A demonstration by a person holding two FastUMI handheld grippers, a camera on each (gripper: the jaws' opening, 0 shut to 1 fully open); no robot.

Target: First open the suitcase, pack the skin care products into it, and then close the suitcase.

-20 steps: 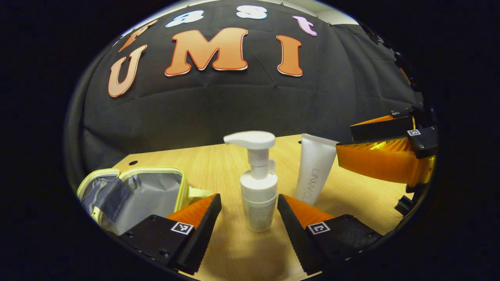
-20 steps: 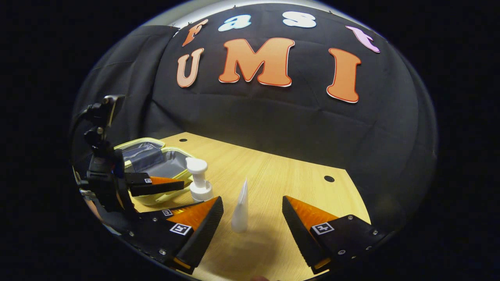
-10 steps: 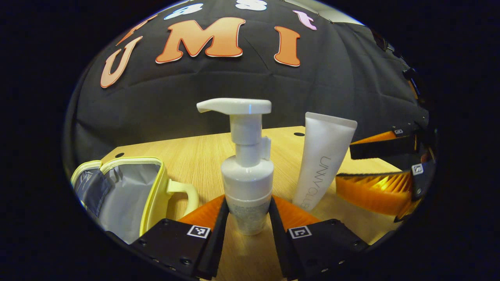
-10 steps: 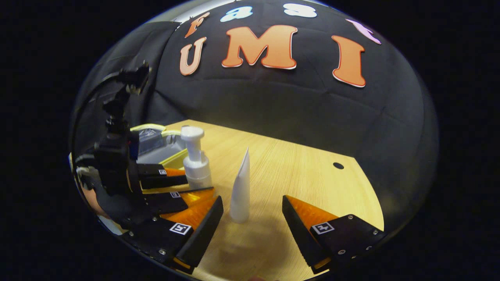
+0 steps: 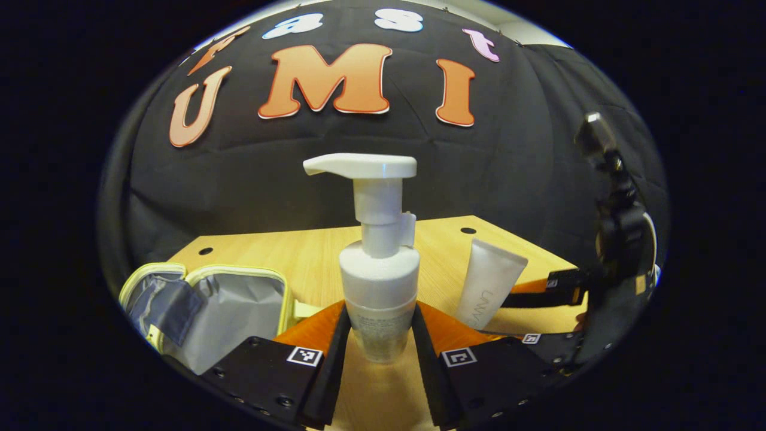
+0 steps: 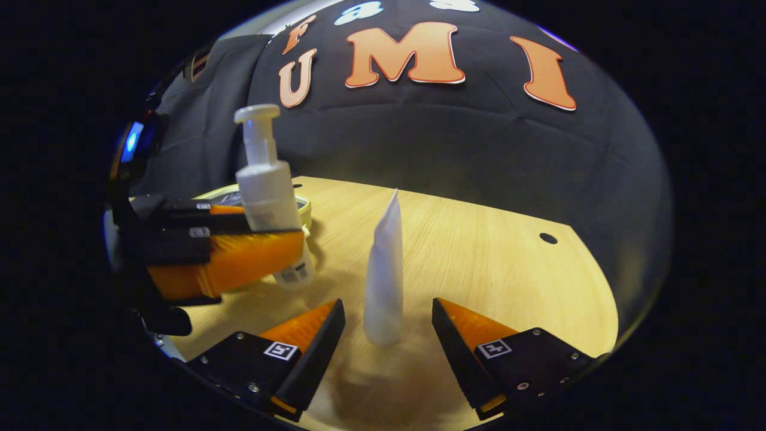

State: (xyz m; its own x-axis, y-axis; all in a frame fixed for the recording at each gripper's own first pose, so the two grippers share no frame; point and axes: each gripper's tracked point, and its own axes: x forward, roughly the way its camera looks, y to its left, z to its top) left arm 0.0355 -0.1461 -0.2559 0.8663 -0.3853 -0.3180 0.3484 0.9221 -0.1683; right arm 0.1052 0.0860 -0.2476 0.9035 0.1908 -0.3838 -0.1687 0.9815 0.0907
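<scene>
Left tongs (image 5: 376, 359) clenched on pump bottle (image 5: 379, 263), lifted off table (image 6: 479, 239). Right tongs (image 6: 388, 344) released, straddling upright tube (image 6: 384, 269). Keep bottle vertical, carry over open suitcase (image 5: 209, 305), lower in.

Light wood table (image 5: 287, 257), small round holes; black cloth wall (image 6: 419, 137) behind.
</scene>
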